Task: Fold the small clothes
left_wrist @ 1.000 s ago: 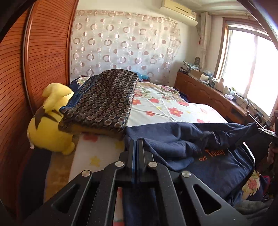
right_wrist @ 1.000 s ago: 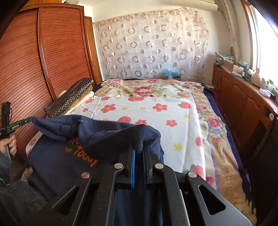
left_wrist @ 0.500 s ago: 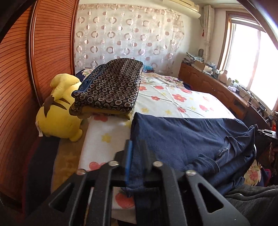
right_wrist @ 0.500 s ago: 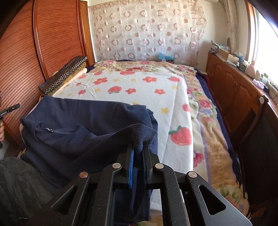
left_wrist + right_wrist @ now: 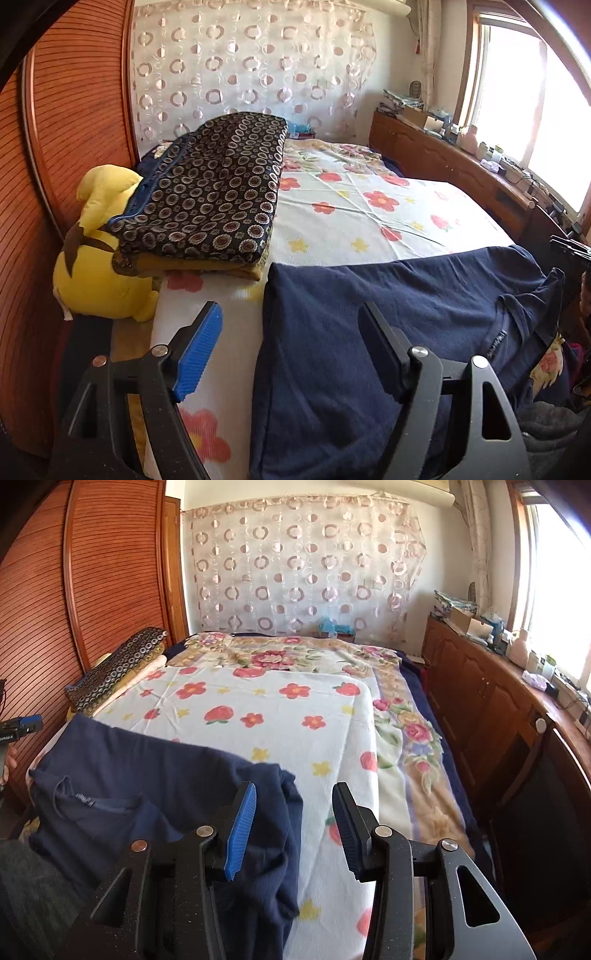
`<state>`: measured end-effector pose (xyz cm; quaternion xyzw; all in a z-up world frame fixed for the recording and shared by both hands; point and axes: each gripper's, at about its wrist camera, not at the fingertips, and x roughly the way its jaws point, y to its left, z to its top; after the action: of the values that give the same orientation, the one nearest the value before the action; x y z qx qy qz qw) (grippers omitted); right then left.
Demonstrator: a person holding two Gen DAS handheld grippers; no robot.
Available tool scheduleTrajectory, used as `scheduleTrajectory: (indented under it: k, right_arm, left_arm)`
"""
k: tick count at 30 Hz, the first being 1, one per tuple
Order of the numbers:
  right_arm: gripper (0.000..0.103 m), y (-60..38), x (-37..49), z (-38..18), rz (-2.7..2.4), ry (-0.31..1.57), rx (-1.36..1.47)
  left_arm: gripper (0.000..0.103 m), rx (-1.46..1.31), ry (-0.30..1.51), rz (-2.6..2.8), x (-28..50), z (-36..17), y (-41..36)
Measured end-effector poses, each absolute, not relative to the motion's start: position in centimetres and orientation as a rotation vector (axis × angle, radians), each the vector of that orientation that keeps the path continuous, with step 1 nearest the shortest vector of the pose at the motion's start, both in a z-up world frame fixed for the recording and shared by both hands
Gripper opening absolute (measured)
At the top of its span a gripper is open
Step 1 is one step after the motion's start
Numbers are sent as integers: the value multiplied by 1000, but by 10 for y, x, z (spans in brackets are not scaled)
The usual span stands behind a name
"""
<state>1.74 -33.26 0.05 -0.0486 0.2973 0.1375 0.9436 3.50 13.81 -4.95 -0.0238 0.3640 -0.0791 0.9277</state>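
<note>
Far of my navy shirt (image 5: 388, 325) the bed (image 5: 280, 716) lies open; folded blanket (image 5: 214, 199) and yellow plush toy (image 5: 99, 266) block the left.

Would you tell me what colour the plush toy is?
Yellow with brown markings; left wrist view shows it best.

No text can be read; the small neck label (image 5: 84, 798) on the navy shirt (image 5: 155, 771) is too blurred.

My view of a home bedroom, flowered bed (image 5: 280, 716), slatted wooden wardrobe (image 5: 110, 583), circle-patterned curtain (image 5: 303, 568), yellow plush toy (image 5: 99, 266), sunlit window (image 5: 517, 92)
</note>
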Motion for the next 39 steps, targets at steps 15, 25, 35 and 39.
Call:
scheduleTrajectory:
  k: [15,25,35,39]
  right_arm:
    - [4,-312,111,-34,430,797,-33]
    - [3,-341,75,-8,284,648,3]
    - [51,-328,83,-11,281,684,-71]
    - [56,-325,90,-19,331,752,-81]
  left_arm:
    - [77,-7,869,-142,98,-92,134]
    - [77,-41,905,-149,101,-106,138]
    - [79,-17,906,-142,104,-108,135]
    - [79,-6,907,-141,105,-109,134]
